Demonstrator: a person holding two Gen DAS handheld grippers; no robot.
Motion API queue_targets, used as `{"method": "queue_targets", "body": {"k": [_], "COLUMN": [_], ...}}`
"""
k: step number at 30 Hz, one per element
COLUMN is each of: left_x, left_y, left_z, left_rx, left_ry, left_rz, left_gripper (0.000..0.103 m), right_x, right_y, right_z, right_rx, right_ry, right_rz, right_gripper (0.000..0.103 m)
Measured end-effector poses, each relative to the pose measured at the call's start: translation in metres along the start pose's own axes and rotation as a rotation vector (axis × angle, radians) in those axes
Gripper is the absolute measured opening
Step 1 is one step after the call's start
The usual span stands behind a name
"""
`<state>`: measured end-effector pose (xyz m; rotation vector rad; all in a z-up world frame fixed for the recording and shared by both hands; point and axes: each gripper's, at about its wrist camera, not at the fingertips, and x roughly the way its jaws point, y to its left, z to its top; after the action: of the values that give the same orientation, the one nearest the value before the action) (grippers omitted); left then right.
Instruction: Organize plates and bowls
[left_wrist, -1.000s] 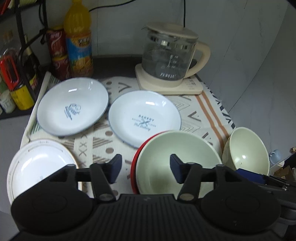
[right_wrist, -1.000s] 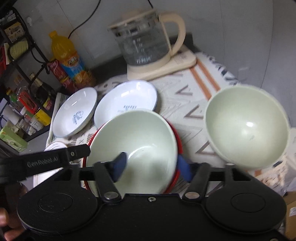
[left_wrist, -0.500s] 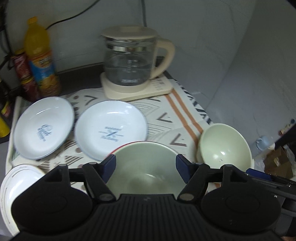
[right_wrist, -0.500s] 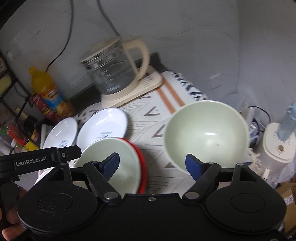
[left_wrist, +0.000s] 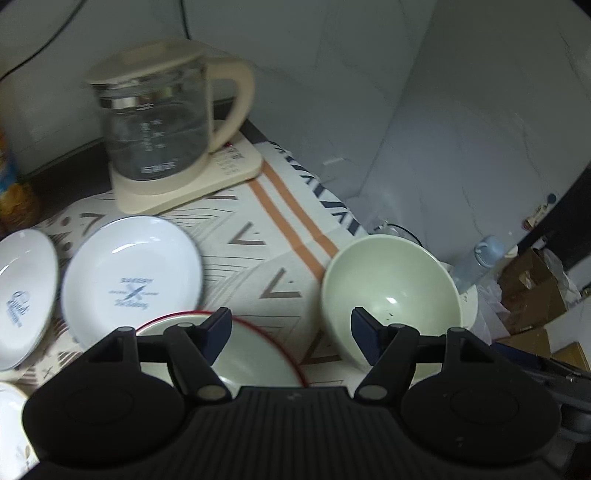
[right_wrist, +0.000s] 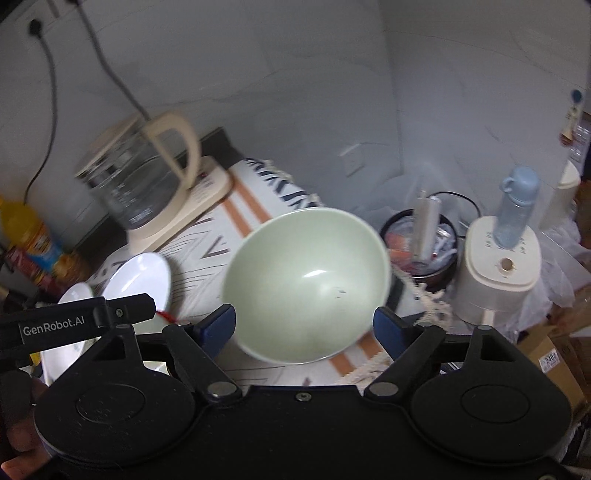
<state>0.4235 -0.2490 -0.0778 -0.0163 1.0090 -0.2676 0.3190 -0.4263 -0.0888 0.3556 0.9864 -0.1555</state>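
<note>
Left wrist view: two pale green bowls, one (left_wrist: 391, 291) near the patterned cloth's (left_wrist: 258, 236) right edge on the table, one (left_wrist: 255, 354) nested in a red-rimmed dish under the left gripper (left_wrist: 290, 332), which is spread and empty. Two white printed plates (left_wrist: 129, 273) lie left. The right gripper (right_wrist: 304, 325) gapes wide before the right-hand bowl, gripping nothing.

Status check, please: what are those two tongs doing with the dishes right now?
Left tongs open, empty. Right tongs open around the pale green bowl, not gripping. Red-rimmed bowl waits beside it. Nothing blocking.
</note>
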Motion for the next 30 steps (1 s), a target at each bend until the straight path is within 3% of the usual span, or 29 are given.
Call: {"method": "queue_targets", "body": {"k": [8, 18, 20, 21, 22, 24, 25, 30], "left_x": [0.035, 0.083, 0.091, 0.096, 0.1, 0.105, 0.105, 0.106], "left_y": [-0.012, -0.002, -0.001, 0.0, 0.0, -0.003, -0.006, -0.008], "left_z": [0.014, 0.028, 0.031, 0.032, 0.032, 0.033, 0.033, 0.032], "left_rx": [0.025, -0.007, -0.026, -0.038, -0.051, -0.053, -0.04, -0.025], "left_ry": [0.049, 0.138, 0.181, 0.207, 0.231, 0.26, 0.261, 0.249], "left_rz": [-0.028, -0.01, -0.022, -0.031, -0.053, -0.092, -0.093, -0.1], "left_gripper": [0.069, 0.065, 0.053, 0.035, 0.021, 0.004, 0.002, 0.002], "right_x": [0.011, 0.048, 0.055, 0.059, 0.064, 0.072, 0.076, 0.077], "right_y": [-0.019, -0.032, -0.033, -0.033, -0.032, -0.033, -0.034, -0.034], "right_z": [0.002, 0.005, 0.005, 0.005, 0.005, 0.004, 0.003, 0.004], "right_rx": [0.063, 0.151, 0.15, 0.148, 0.146, 0.147, 0.153, 0.156], "right_ry": [0.011, 0.065, 0.079, 0.088, 0.104, 0.132, 0.151, 0.147], "right_rz": [-0.055, -0.07, -0.071, -0.072, -0.076, -0.09, -0.095, -0.093], "right_gripper": [0.083, 0.082, 0.081, 0.081, 0.077, 0.047, 0.016, 0.014]}}
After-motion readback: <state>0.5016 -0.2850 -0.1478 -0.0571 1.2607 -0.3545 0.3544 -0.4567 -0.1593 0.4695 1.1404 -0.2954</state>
